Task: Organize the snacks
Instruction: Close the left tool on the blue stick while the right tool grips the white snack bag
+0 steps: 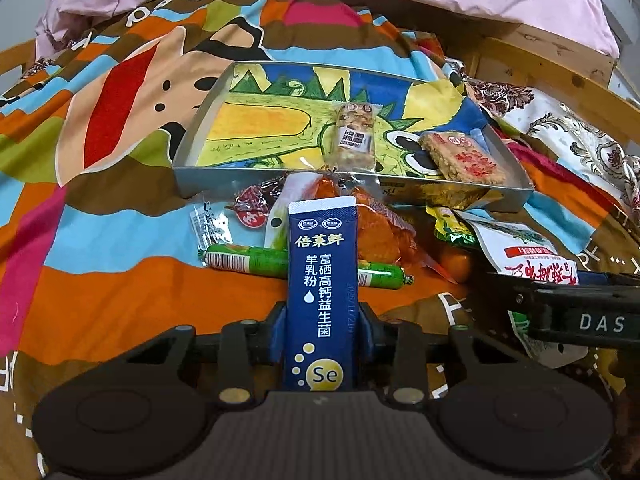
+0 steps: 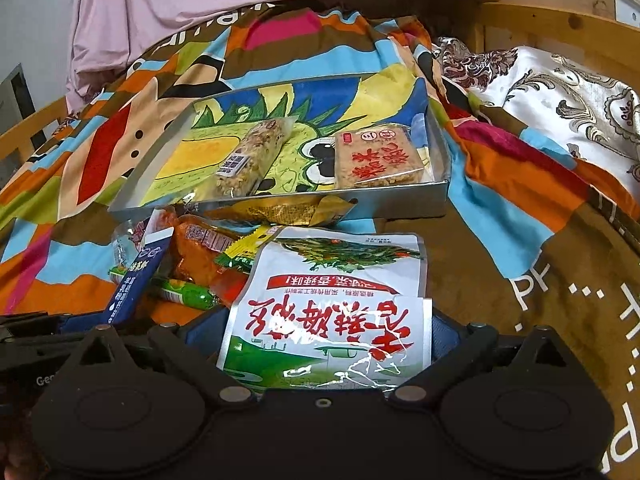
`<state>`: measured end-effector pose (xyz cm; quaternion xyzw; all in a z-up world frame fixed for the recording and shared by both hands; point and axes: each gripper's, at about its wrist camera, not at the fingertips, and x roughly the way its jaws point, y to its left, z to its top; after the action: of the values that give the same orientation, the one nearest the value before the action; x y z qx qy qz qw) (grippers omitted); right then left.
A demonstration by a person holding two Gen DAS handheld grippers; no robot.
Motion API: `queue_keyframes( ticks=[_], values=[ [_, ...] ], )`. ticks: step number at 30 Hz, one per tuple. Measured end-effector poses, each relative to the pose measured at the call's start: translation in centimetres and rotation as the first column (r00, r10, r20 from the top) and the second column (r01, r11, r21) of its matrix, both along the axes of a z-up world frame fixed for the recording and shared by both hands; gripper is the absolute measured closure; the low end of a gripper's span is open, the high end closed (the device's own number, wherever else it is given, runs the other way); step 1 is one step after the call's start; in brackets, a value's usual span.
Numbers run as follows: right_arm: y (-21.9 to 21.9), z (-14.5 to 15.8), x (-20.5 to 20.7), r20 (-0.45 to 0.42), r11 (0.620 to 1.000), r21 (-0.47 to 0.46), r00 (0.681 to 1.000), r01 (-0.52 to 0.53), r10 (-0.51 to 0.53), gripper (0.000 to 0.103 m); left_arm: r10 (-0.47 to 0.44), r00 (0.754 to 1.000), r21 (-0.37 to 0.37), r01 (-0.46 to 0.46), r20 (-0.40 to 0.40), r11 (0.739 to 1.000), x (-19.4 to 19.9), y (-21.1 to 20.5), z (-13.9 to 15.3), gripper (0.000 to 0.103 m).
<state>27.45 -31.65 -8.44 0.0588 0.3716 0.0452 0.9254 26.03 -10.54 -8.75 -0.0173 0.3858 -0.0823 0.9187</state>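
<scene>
My left gripper is shut on a tall dark blue sachet, held upright above the snack pile; the sachet also shows at the left of the right wrist view. My right gripper is shut on a white pouch with red lettering, seen at the right of the left wrist view. Ahead lies a shallow grey tray with a dinosaur drawing. In it are a nut bar and a rice cake pack.
Loose snacks lie before the tray on the colourful bedsheet: a green sausage stick, an orange pack, a yellow-green packet and a gold wrapper. A wooden bed frame and patterned cloth lie right.
</scene>
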Motion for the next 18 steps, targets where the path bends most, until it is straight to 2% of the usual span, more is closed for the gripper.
queue_keyframes(
  ticks=[6,11,18],
  values=[
    [0.04,-0.29,0.33,0.013,1.000,-0.009,1.000,-0.002,0.002,0.002,0.002,1.000,-0.008,-0.002,0.000,1.000,0.27,-0.03,-0.21,0.060],
    [0.13,-0.49,0.46,0.020,1.000,-0.010,1.000,-0.002,0.002,0.001,-0.013,1.000,0.001,0.013,-0.002,1.000,0.43,-0.45,-0.20,0.050],
    [0.21,-0.50,0.26,0.022,1.000,-0.026,1.000,0.017,-0.017,0.003,-0.017,1.000,0.016,0.017,-0.003,1.000,0.42,-0.74,-0.25,0.049]
  ],
)
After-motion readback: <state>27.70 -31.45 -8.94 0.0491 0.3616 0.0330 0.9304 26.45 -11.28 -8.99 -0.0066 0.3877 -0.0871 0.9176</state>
